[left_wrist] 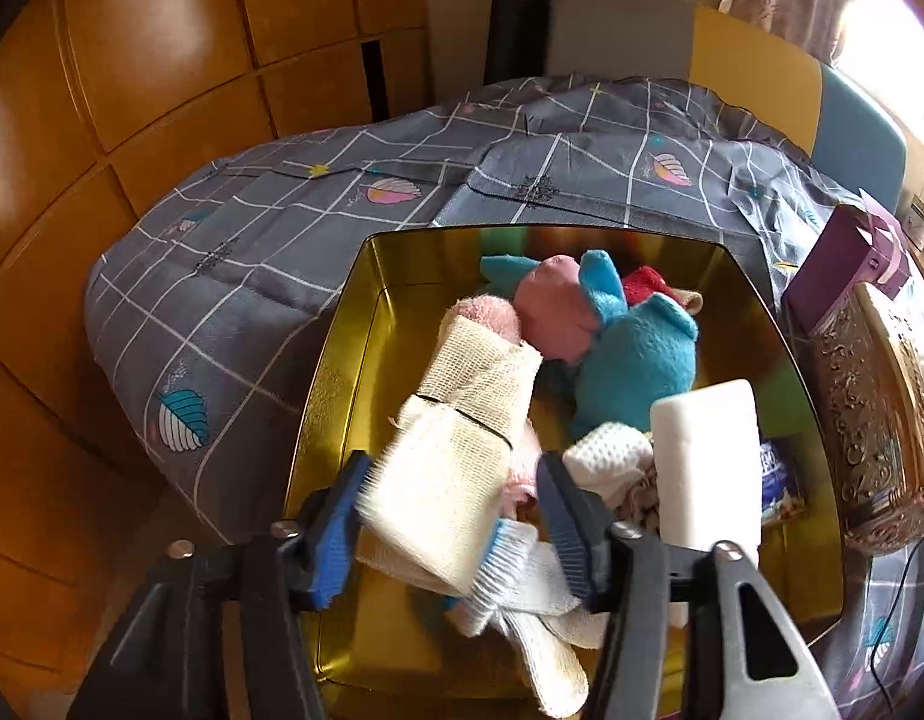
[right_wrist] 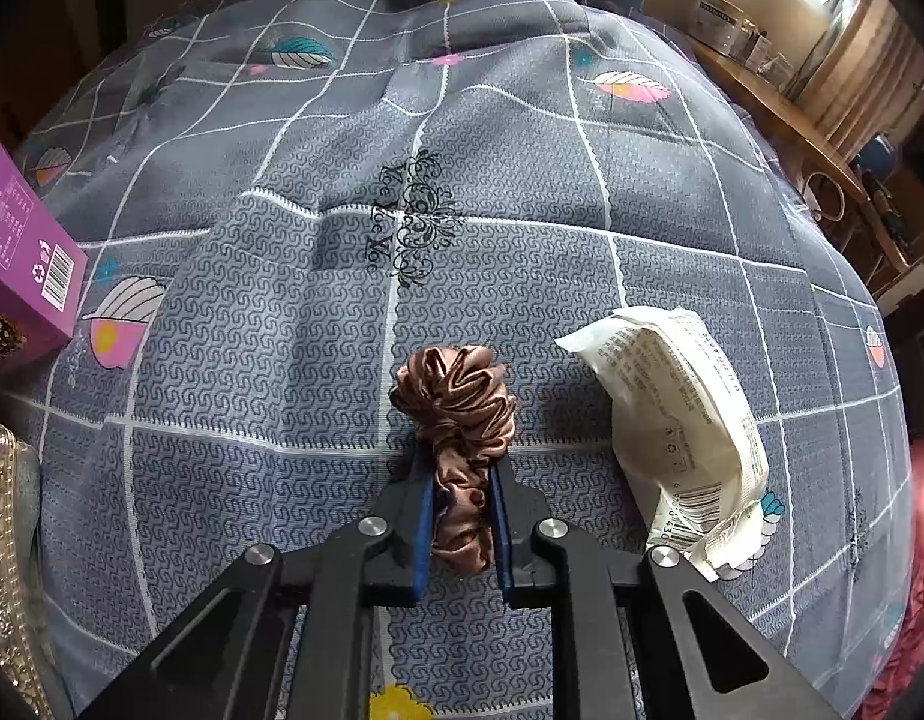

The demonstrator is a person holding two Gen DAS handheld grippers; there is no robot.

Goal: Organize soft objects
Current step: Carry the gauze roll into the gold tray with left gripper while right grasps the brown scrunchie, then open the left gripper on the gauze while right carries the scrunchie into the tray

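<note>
In the left wrist view a gold tin box (left_wrist: 342, 360) sits on the grey patterned bedspread. It holds a blue and pink plush toy (left_wrist: 618, 348), a red cloth, a white foam block (left_wrist: 705, 462) and white cloths. My left gripper (left_wrist: 456, 480) is open over the box, its jaws on either side of a cream gauze bandage roll (left_wrist: 456, 450) wrapped around something pink. In the right wrist view my right gripper (right_wrist: 462, 480) is shut on a brown satin scrunchie (right_wrist: 459, 420) just above the bedspread. A cream plastic packet (right_wrist: 684, 420) lies to its right.
An ornate metal box (left_wrist: 870, 420) and a purple carton (left_wrist: 834, 270) stand right of the tin; the carton also shows in the right wrist view (right_wrist: 24, 252). Wooden wardrobe doors (left_wrist: 132, 90) are to the left. A wooden desk (right_wrist: 780, 114) stands beyond the bed.
</note>
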